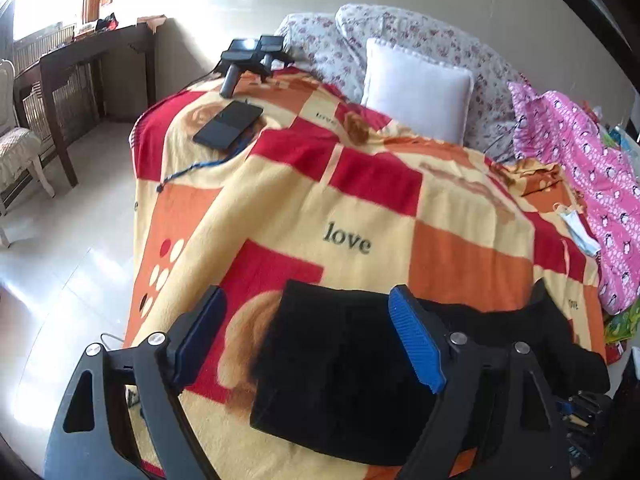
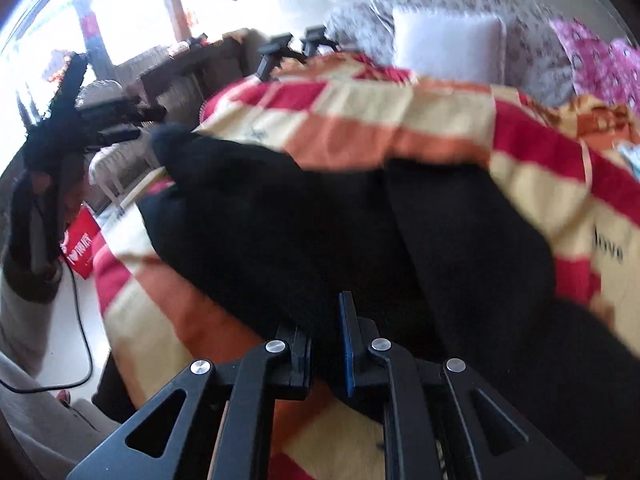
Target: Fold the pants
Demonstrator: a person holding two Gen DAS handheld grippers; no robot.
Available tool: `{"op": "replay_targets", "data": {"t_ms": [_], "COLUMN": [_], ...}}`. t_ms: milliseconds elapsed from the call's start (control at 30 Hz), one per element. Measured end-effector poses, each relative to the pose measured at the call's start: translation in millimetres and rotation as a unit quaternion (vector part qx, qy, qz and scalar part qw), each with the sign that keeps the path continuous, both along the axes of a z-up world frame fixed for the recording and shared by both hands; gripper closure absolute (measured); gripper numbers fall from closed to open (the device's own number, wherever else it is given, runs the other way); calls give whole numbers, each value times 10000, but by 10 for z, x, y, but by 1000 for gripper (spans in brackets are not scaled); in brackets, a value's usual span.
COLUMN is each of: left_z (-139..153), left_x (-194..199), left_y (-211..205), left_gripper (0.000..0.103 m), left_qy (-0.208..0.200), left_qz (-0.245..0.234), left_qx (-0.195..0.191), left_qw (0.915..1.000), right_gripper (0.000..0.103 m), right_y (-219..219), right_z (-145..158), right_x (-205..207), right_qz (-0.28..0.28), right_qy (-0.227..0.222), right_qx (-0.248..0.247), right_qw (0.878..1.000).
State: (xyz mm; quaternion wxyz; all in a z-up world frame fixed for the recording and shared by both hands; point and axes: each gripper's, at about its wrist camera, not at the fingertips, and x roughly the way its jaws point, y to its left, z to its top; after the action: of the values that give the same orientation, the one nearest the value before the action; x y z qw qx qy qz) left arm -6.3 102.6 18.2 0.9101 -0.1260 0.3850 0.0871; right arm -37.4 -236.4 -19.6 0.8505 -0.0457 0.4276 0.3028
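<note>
Pants (image 1: 340, 368), black, lay part-folded on the blanket (image 1: 360, 208) at the bed's near edge | left gripper (image 1: 308, 336) hovered with fingers wide, straddling the fold, likely to grab | right gripper (image 2: 326, 344) pinched a pants edge, likely for carrying it over.

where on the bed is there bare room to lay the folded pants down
The widest bare blanket lies around the "love" print, between the black pants, the white pillow and the face mask. The far-left corner is crowded by the phone and a spare gripper; pink fabric fills the right edge.
</note>
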Motion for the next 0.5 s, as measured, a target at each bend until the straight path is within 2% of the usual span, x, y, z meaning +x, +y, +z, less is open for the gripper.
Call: {"op": "replay_targets", "data": {"t_ms": [33,100,167,233,367,500], "left_z": [-24,-90,-126,-154,-279,-366], "left_x": [-8,-30,-67,-102,-101,-81], "left_y": [5,49,116,176,251,195], "left_gripper": [20,20,20,20,20,20], "left_qy": [44,128,144,155,351,481], "left_qz": [1,34,139,224,213,94], "left_qx": [-39,-165,-172,-190,-331,-221], "left_qw": [10000,9998,9997,9994,9986,9986], "right_gripper": [90,76,50,39,39,40], "right_y": [-5,64,252,467,947,1330], "right_z": [33,143,242,270,171,-52], "right_x": [-8,-72,-157,-221,-272,-221], "right_qz": [-57,-71,220,585,1120,1471], "right_qy": [-38,-277,-492,-617,-794,-1044], "right_qx": [32,4,-25,-83,-319,-834], "right_qw": [10000,9996,9985,9963,9900,9801]}}
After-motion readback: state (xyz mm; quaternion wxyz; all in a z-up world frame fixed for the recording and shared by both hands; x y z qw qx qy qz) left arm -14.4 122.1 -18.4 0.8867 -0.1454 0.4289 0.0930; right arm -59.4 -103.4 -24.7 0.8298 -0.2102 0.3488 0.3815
